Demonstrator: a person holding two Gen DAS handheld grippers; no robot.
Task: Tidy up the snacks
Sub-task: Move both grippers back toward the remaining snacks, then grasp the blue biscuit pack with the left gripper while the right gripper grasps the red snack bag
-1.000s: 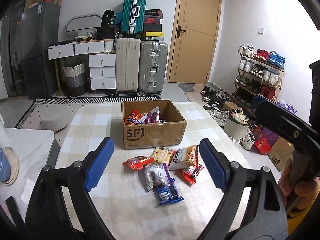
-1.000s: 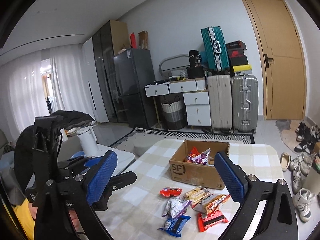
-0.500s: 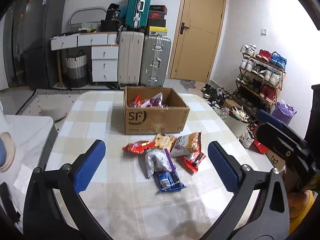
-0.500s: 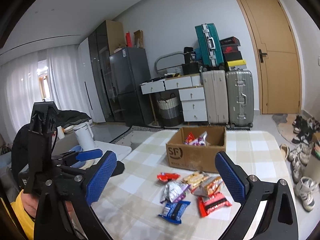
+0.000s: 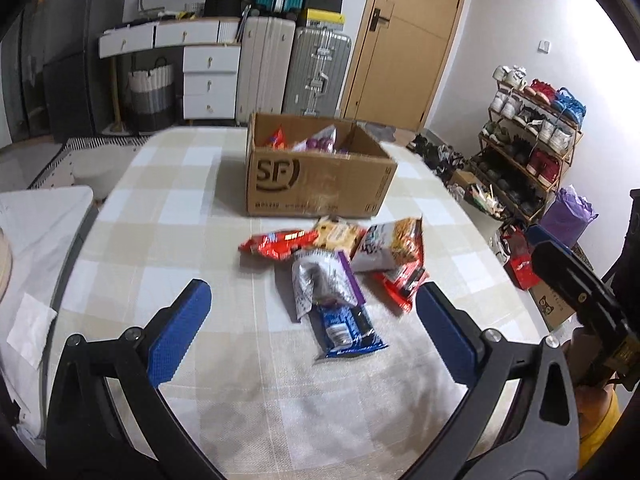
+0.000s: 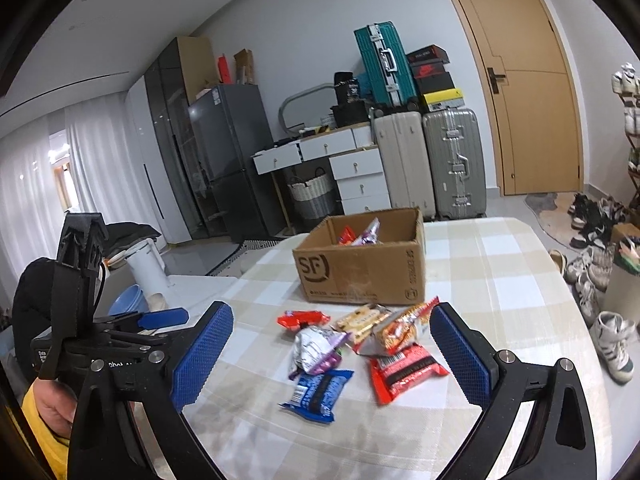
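Both pairs of tongs hang over the table (image 5: 168,208), which wears a beige-and-white checked cloth. The left tongs (image 5: 312,334) stand wide apart with nothing between their blue pads, and the right tongs (image 6: 330,354) are likewise spread and hold nothing.

Beyond them, loose on the cloth, lies a small heap of snack packets: a blue flat wrapper (image 5: 346,330) nearest the left tongs, a silver-and-purple crinkled bag (image 5: 324,280) overlapping its far end, a red glossy packet (image 5: 276,245) to the left, a pale yellow biscuit packet (image 5: 338,232), an orange-and-white noodle-print bag (image 5: 392,246) and a red-and-black flat wrapper (image 6: 406,370) on the right.

Just behind the heap sits an open brown cardboard box printed "SF" (image 5: 316,184), with a few colourful packets already inside it.
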